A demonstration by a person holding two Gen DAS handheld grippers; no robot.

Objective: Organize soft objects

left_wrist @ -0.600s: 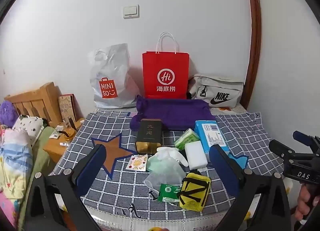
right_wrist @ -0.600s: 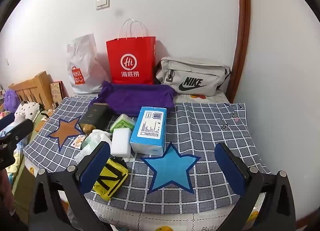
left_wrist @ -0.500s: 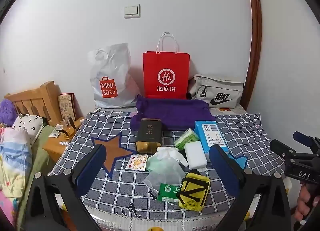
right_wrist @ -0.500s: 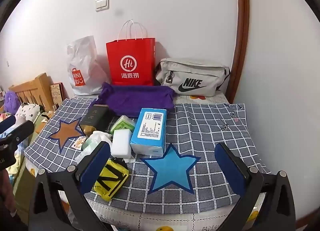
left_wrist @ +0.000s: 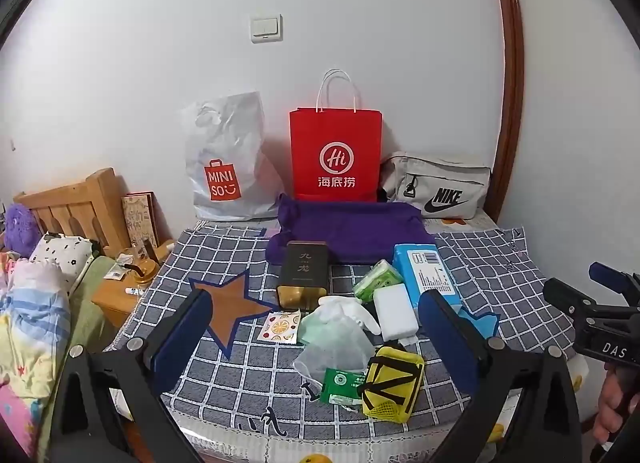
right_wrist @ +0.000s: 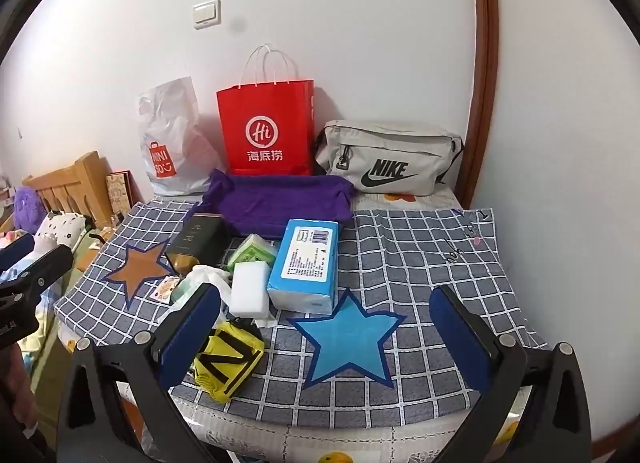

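Well, nothing has moved since a moment ago — both the left gripper (left_wrist: 316,327) and right gripper (right_wrist: 326,323) hang wide open and empty over the soft things (left_wrist: 340,343) piled mid-frame — so sorting hasn't started.

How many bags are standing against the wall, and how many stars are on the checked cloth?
Bags: 3, the white Miniso bag, the red paper bag and the grey Nike bag.
Stars: 2, a brown star and a blue star.
Total: 5
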